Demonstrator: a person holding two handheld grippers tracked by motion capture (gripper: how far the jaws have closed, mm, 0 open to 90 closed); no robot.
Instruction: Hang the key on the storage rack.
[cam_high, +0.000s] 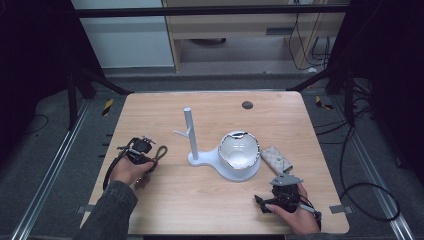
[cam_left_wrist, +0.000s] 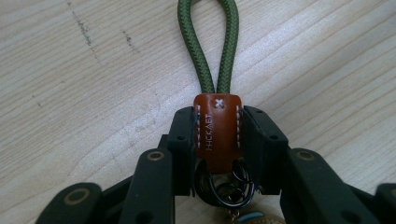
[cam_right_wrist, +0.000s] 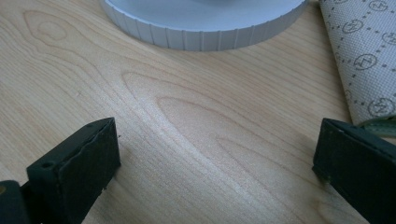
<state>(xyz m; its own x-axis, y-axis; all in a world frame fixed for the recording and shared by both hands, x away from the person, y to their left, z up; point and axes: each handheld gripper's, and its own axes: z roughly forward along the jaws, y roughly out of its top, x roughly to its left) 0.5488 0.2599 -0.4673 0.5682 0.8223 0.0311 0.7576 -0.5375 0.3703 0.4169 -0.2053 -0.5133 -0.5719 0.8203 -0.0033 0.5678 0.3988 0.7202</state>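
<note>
Keychain gripped on a wooden counter, stand not yet reached.

The left tongs (cam_left_wrist: 217, 140) are clamped on the brown leather tab of a keychain (cam_left_wrist: 217, 133) with a green cord loop, lying at the counter's (cam_high: 210, 200) left side. The right tongs (cam_right_wrist: 215, 172) gape wide, holding nothing, near a patterned pouch (cam_high: 276, 159). Judging by the white hook stand (cam_high: 191, 134) well apart, hanging remains.

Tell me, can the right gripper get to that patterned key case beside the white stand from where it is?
Probably yes. The right gripper is open and low over the table, and the key case lies just ahead of one jaw with bare wood between them. The white stand sits off to the side.
</note>
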